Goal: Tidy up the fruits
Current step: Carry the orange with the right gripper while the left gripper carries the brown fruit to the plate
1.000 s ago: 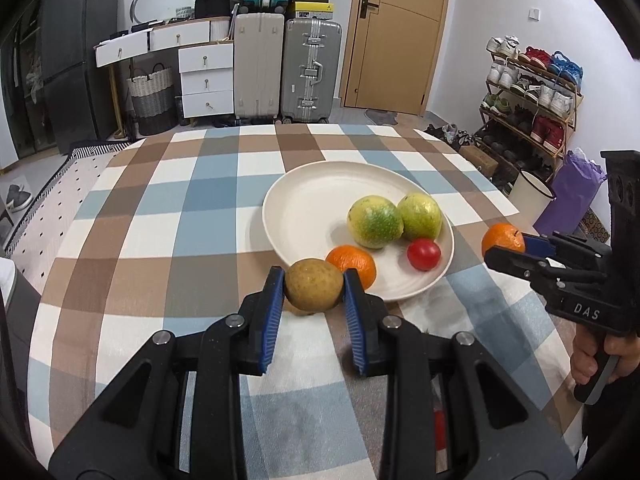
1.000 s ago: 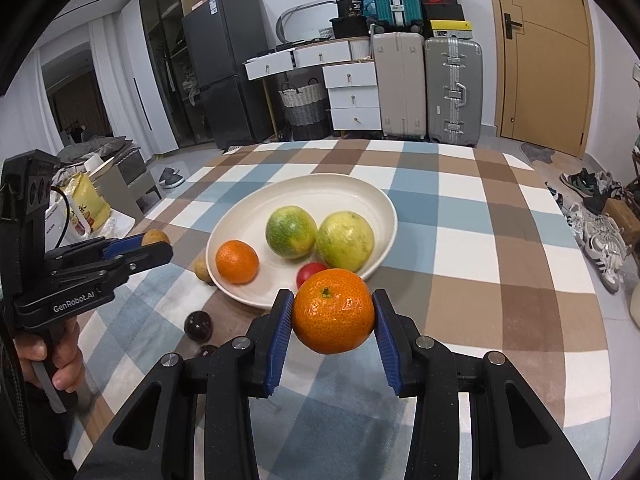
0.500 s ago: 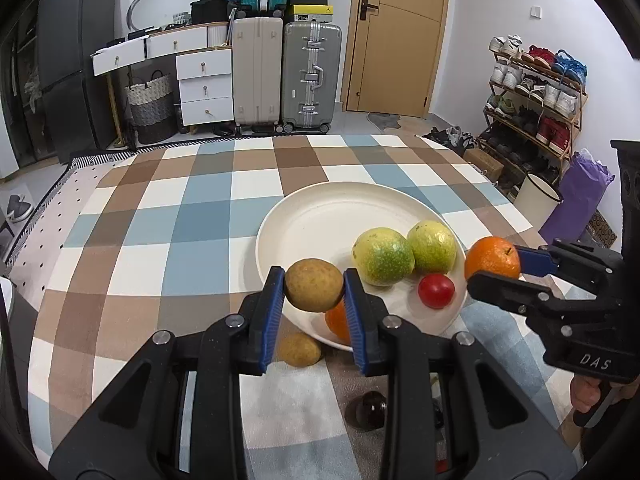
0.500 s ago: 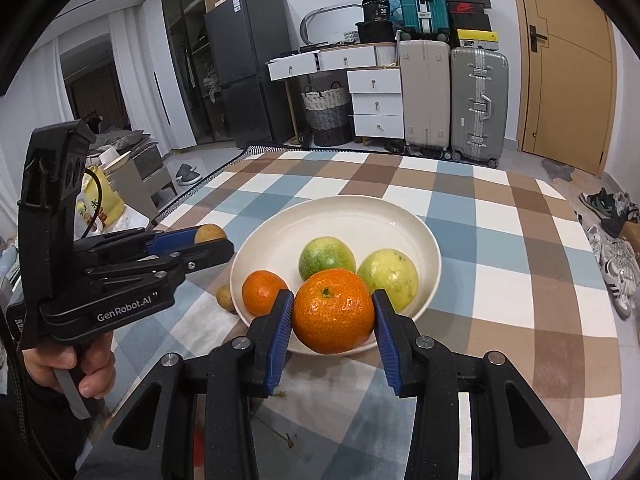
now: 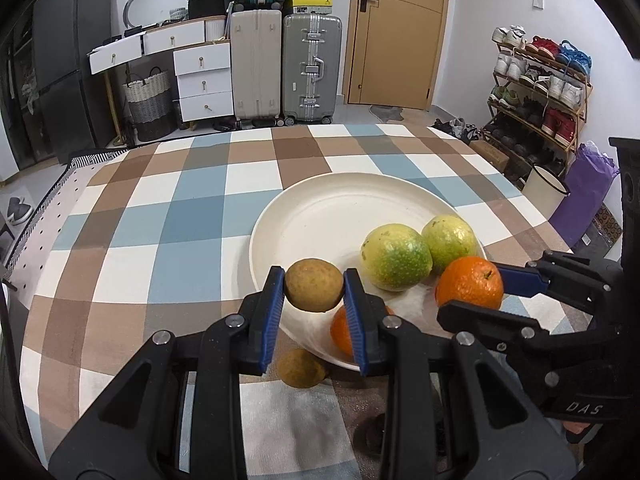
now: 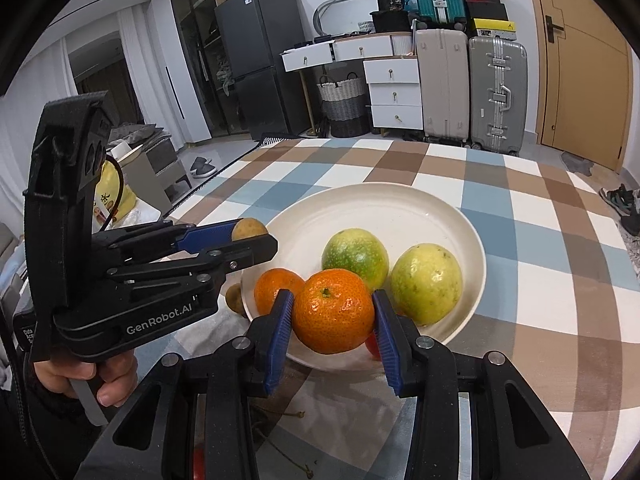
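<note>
Hovering over the near rim of the plate (image 5: 280, 216): left gripper (image 5: 314, 294) pinching a small brown fruit (image 5: 315, 285), right gripper (image 6: 332, 316) pinching an orange (image 6: 333, 311), both fruits off the table.

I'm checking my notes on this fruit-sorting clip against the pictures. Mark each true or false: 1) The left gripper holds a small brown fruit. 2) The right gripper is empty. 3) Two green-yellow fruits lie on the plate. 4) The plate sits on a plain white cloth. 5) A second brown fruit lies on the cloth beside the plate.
1) True: the left gripper is shut on the small brown fruit.
2) False: the right gripper is shut on an orange.
3) True: two green-yellow fruits lie on the plate.
4) False: the cloth is checked in brown, blue and white.
5) True: a second brown fruit lies just off the plate's near rim.
</note>
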